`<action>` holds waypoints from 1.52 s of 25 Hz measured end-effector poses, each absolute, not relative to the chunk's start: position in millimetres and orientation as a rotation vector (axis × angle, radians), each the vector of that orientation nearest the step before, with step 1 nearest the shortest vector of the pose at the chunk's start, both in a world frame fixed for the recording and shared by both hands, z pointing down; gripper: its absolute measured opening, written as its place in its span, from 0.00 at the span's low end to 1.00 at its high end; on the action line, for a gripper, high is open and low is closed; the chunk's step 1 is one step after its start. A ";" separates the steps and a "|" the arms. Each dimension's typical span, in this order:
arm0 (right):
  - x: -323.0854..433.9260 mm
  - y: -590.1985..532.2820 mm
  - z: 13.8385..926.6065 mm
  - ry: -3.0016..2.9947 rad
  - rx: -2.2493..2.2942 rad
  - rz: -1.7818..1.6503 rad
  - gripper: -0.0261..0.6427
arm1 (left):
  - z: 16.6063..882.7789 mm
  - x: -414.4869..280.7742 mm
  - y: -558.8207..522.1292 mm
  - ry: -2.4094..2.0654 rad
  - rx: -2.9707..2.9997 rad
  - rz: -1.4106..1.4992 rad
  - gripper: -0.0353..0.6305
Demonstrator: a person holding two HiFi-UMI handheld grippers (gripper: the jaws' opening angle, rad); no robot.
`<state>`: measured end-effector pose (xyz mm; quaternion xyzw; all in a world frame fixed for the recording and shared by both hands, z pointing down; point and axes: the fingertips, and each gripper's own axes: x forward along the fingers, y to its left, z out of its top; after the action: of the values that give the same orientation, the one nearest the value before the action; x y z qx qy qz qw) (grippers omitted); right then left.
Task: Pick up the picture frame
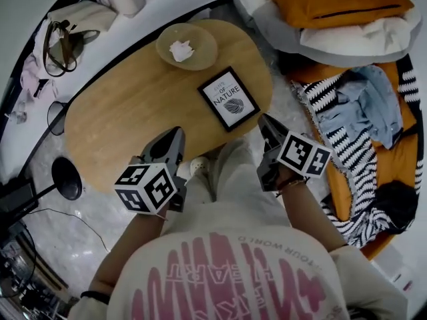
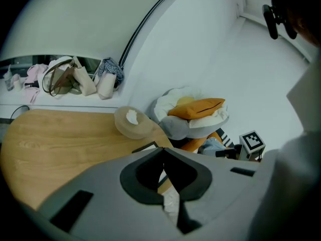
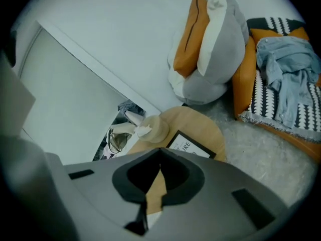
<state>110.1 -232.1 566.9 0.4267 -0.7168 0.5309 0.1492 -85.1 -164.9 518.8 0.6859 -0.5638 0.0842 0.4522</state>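
A black picture frame (image 1: 229,99) with a white print and a leaf lies flat near the right end of the oval wooden table (image 1: 127,112). My left gripper (image 1: 175,135) hangs over the table's near edge, below and left of the frame, jaws shut and empty. My right gripper (image 1: 266,121) is just off the table's right end, close beside the frame's lower right corner, shut with nothing held. In the right gripper view the frame (image 3: 193,150) shows just past the jaw tips (image 3: 160,152). In the left gripper view only a corner of the frame (image 2: 145,147) peeks above the jaws (image 2: 163,151).
A shallow bowl (image 1: 187,46) holding crumpled paper stands at the table's far end. Orange and grey cushions (image 1: 337,9) and a striped blanket with a blue garment (image 1: 373,105) lie to the right. A black lamp (image 1: 66,177) stands at the left; bags (image 1: 67,35) sit on the ledge behind.
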 end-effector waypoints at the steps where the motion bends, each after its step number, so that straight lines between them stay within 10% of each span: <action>1: 110.7 -237.7 574.5 -2.047 1.185 1.539 0.05 | 522.9 -77.6 -170.1 -1.392 1.665 0.199 0.06; 24: 83.8 -300.2 757.4 -1.909 0.514 1.056 0.05 | 637.5 -34.9 -170.9 -1.439 1.206 0.275 0.06; 38: 74.2 -310.3 776.9 -1.884 0.521 1.055 0.31 | 633.2 -47.4 -182.3 -1.412 1.198 0.239 0.06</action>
<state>74.2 -310.3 776.9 0.2100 -0.7599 0.4255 0.4444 -47.4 -182.3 633.2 0.5158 -0.6078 0.1029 0.5950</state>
